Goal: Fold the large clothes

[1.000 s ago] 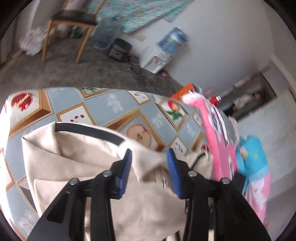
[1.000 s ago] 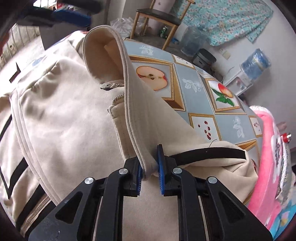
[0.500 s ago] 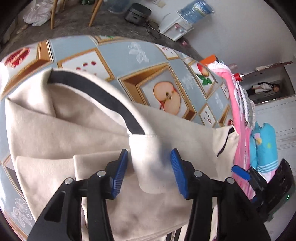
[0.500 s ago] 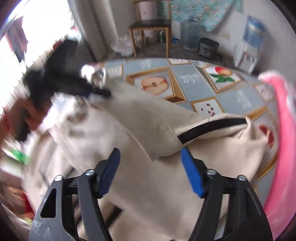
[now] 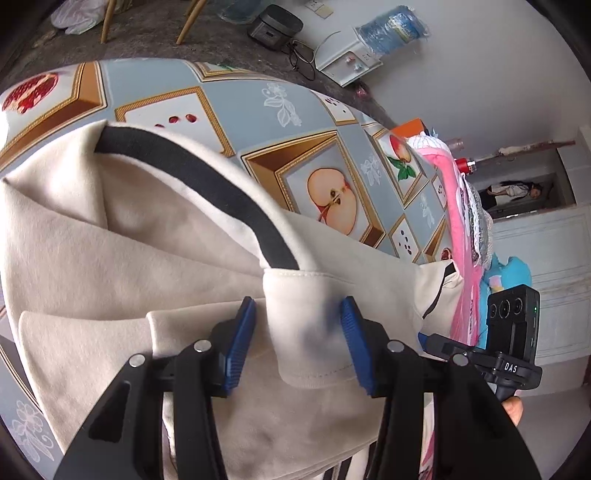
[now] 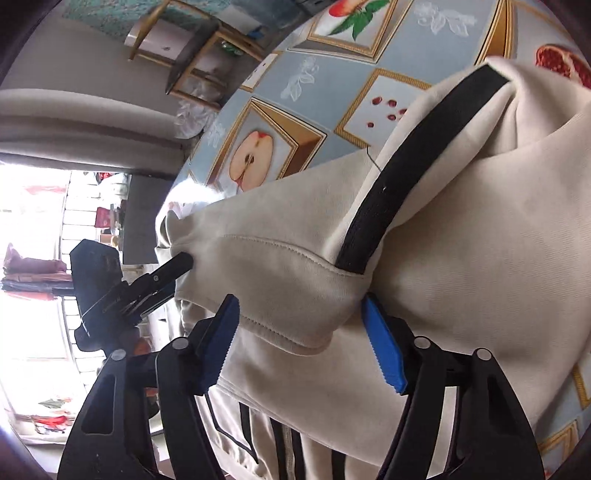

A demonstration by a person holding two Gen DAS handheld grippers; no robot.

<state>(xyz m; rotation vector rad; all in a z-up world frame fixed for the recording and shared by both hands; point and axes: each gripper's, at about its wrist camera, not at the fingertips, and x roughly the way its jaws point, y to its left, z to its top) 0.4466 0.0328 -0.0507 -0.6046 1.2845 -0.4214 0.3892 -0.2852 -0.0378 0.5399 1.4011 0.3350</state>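
Note:
A large beige garment [image 5: 122,266] with black stripes lies bunched on the fruit-patterned tablecloth [image 5: 258,107]; it also fills the right wrist view [image 6: 480,240]. A folded sleeve cuff [image 5: 306,325] lies between the blue pads of my left gripper [image 5: 299,343], which is open around it. My right gripper [image 6: 303,343] is open with the cuff hem [image 6: 288,295] between its pads. The right gripper's body shows at the left view's right edge [image 5: 513,339]. The left gripper's body [image 6: 110,291] shows in the right view, touching the cuff's far end.
A pink and blue bundle [image 5: 469,229] stands at the table's far right edge. A wooden chair [image 6: 192,48] stands beyond the table. A water dispenser [image 5: 351,59] and a small black appliance [image 5: 273,27] sit on the floor by the wall.
My right gripper let go of the garment edge, opened wide and swung round to the cuff. My left gripper moved closer to the cuff and stayed open.

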